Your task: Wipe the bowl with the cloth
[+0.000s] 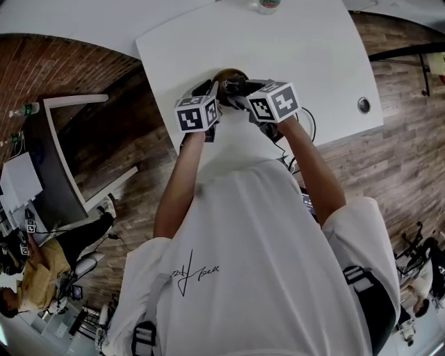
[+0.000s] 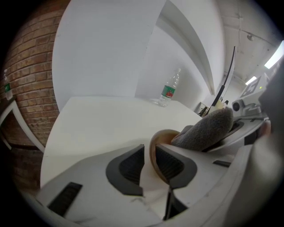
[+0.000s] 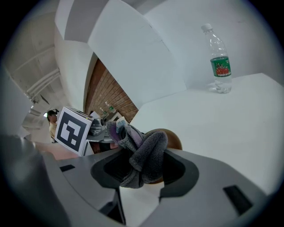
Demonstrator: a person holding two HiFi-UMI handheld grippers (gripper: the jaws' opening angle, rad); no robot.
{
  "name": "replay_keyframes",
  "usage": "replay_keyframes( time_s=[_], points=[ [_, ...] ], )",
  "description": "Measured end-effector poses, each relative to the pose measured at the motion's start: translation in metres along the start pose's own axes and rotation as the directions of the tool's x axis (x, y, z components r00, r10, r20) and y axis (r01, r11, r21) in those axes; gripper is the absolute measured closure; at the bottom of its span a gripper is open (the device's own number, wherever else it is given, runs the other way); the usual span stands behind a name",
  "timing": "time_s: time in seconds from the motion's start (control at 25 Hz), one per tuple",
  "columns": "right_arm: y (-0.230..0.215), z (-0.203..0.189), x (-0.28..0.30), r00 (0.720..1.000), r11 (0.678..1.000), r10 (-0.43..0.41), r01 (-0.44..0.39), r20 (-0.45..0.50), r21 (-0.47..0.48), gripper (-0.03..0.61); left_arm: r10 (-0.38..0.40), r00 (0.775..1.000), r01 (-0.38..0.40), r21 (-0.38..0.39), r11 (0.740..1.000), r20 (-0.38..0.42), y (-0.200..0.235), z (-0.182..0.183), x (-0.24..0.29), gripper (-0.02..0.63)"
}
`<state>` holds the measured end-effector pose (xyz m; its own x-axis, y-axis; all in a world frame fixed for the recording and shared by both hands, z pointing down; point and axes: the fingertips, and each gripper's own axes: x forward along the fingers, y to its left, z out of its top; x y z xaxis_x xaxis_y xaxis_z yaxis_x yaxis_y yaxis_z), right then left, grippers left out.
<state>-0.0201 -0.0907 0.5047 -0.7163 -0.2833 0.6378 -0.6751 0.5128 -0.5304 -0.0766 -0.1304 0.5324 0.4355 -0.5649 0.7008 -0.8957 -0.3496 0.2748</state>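
A tan wooden bowl (image 1: 229, 75) is held up on edge near the front of the white table (image 1: 313, 62). In the left gripper view its rim (image 2: 153, 155) stands between the pads of my left gripper (image 2: 150, 149). It lies against the right pad, and a thin gap shows at the left pad, so the jaws are open. My right gripper (image 3: 142, 162) is shut on a bunched grey cloth (image 3: 146, 153). The cloth rests against the bowl (image 3: 175, 138) and covers most of its inside. From the left gripper view the cloth (image 2: 206, 131) pokes over the bowl's rim.
A clear water bottle (image 3: 220, 66) with a green and red label stands at the table's far edge (image 1: 266, 5). A round cable port (image 1: 363, 105) sits near the table's right corner. A dark desk (image 1: 49, 167) and a seated person (image 1: 42, 268) are at left.
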Motion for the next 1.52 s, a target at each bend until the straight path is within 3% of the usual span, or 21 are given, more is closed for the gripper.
replay_keyframes(
  time_s=[0.2,0.68,1.16,1.52],
  points=[
    [-0.001,0.003,-0.008,1.000,0.999,-0.007,0.007,-0.001,-0.048,0.397,-0.006,0.999,0.007,-0.031,0.999,0.033,0.001,0.004,-0.009,0.460],
    [0.010,0.010,-0.036,1.000,0.992,0.011,-0.008,0.026,-0.123,0.397,-0.012,0.987,0.019,-0.041,0.999,0.158,-0.014,0.028,-0.048,0.460],
    [0.024,0.012,-0.075,0.996,0.984,0.015,0.000,0.084,-0.178,0.397,-0.096,0.972,0.094,0.020,0.995,0.216,-0.054,0.036,-0.083,0.462],
    [0.037,0.012,-0.094,0.990,0.976,0.001,0.029,0.139,-0.215,0.397,-0.128,0.955,0.126,0.026,0.992,0.267,-0.065,0.042,-0.103,0.512]
  ],
)
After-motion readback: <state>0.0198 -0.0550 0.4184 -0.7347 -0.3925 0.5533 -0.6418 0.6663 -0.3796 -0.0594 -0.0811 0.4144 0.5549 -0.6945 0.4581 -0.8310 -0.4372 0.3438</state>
